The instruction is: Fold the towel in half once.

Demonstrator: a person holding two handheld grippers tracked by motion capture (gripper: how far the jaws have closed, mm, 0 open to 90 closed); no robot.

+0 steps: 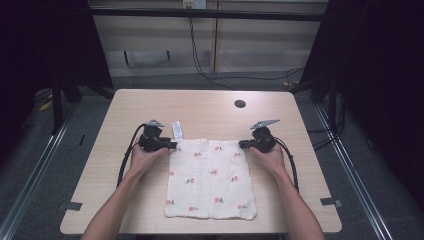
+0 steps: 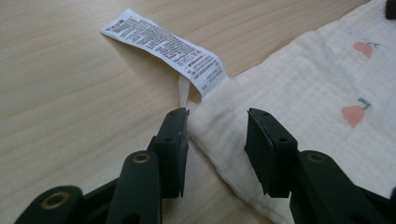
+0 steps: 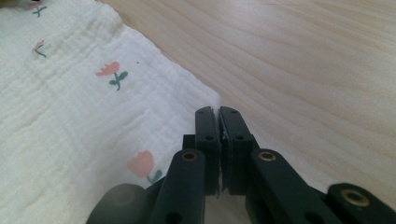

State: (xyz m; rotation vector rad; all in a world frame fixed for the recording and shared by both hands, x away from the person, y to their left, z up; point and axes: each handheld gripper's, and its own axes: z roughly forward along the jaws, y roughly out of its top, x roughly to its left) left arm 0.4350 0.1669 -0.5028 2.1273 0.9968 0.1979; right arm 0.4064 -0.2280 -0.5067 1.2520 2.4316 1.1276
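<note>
A white cloth [image 1: 210,177] printed with small pink tulips lies flat on the wooden table [image 1: 210,107]. Its care label [image 1: 176,130] sticks out from the far left corner. My left gripper [image 1: 170,145] is at that corner, open. In the left gripper view its jaws [image 2: 217,135] straddle the cloth [image 2: 303,93] corner just below the label [image 2: 163,46], with the pads apart from the fabric. At the far right corner, my right gripper [image 1: 243,144] is shut on the cloth's edge. The right gripper view has its jaws [image 3: 219,116] pressed together at the tip of the cloth [image 3: 70,116].
A dark round hole [image 1: 240,104] sits in the tabletop beyond the right gripper. Bare wood surrounds the cloth on all sides. Black cables trail from both grippers along the person's forearms. Dark curtains and floor cables lie past the table's far edge.
</note>
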